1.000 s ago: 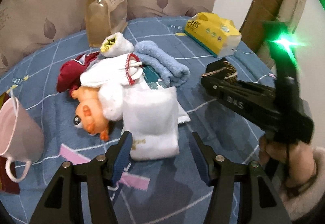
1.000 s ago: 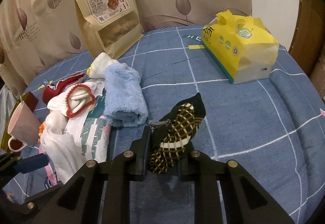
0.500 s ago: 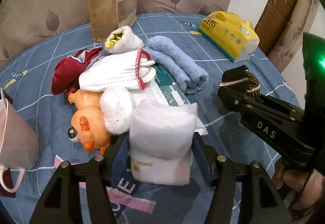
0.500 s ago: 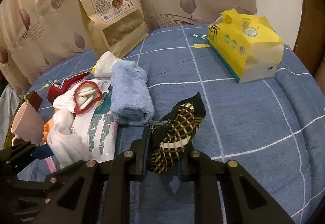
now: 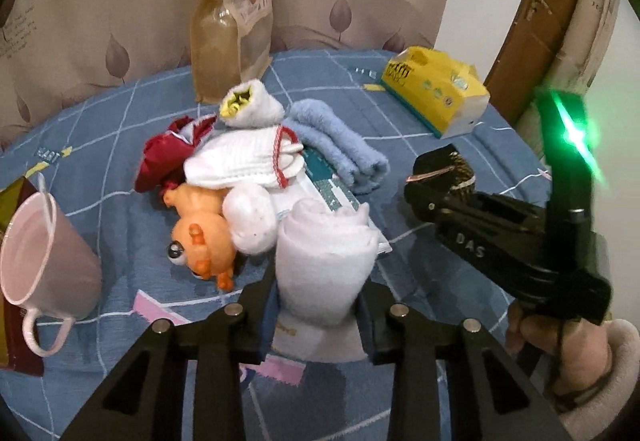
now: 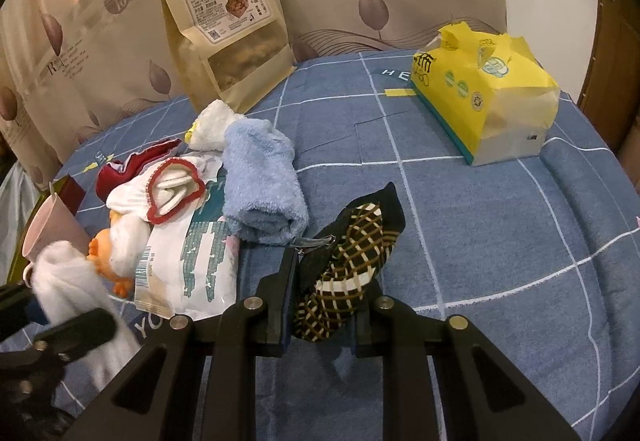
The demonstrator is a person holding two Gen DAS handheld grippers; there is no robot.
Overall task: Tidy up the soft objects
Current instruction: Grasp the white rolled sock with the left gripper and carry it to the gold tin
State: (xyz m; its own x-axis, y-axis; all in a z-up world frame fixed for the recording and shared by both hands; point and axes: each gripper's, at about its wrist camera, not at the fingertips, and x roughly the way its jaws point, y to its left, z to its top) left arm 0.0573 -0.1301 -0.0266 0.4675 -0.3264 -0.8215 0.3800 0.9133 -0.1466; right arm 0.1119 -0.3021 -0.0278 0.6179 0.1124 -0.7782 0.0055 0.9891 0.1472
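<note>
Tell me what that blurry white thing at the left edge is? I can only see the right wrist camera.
Observer: It's a rolled white sock. The left gripper has just been closing its jaws and now pinches the sock from both sides.
Operator: Is the orange thing beside it a toy?
Observer: Yes, it's an orange plush toy lying on its side, with a shiny black eye showing.
Operator: Does the pink cup have a handle?
Observer: Yes. The pink cup has a white loop handle on the side facing the left camera.
</note>
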